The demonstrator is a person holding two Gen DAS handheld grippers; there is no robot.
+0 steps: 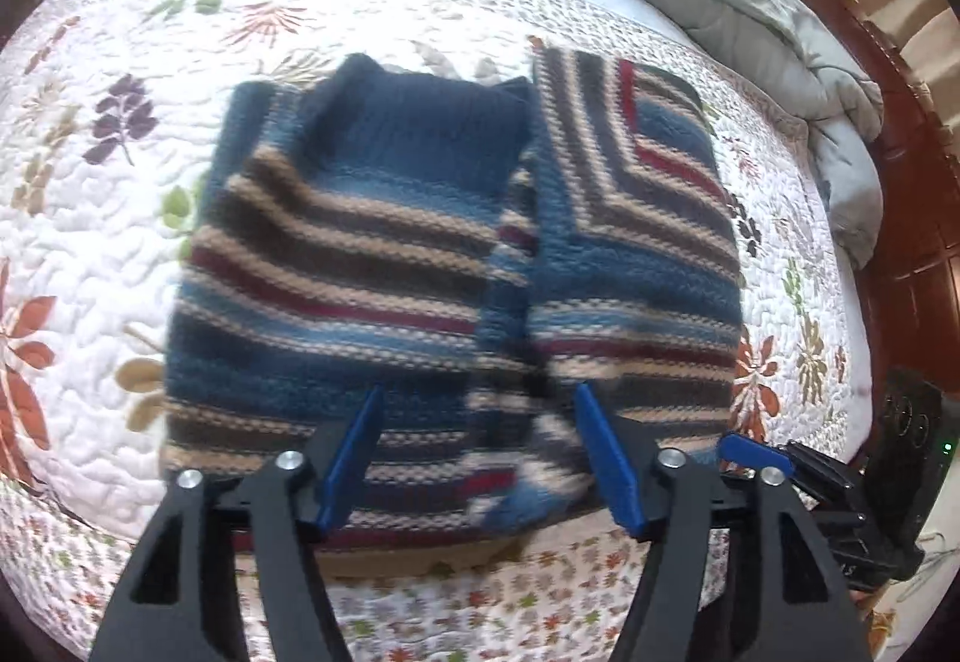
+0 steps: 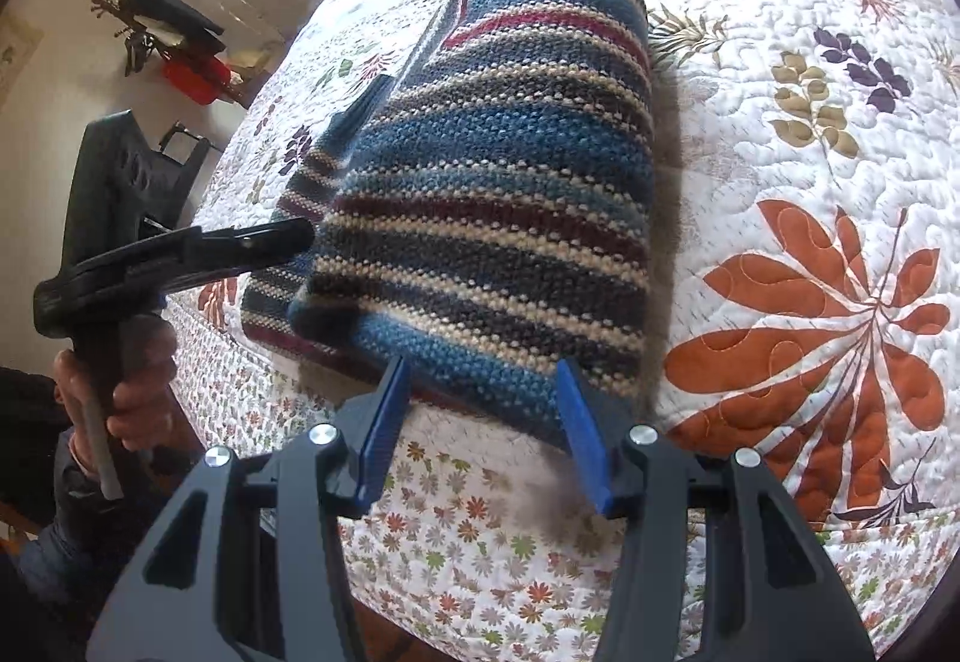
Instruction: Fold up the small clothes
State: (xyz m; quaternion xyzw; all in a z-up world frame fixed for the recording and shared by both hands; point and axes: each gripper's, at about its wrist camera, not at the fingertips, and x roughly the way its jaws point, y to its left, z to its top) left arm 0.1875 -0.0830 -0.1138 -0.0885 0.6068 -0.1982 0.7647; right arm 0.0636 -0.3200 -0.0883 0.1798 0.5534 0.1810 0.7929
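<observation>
My striped knit sweater (image 1: 420, 254) lies part-folded near the front edge of the quilted bed (image 1: 120, 32). Both my left tongs (image 1: 477, 452) and right tongs (image 2: 480, 428) stand apart, empty. It looks thick, soft and floppy; I'd pinch the near hem's doubled corner.

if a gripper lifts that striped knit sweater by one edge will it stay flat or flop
The striped sweater would probably flop: it is a soft, thick knit already folded over itself. It likely drags rather than slides on the quilted bedspread, and the folded layers may well fall open.
</observation>
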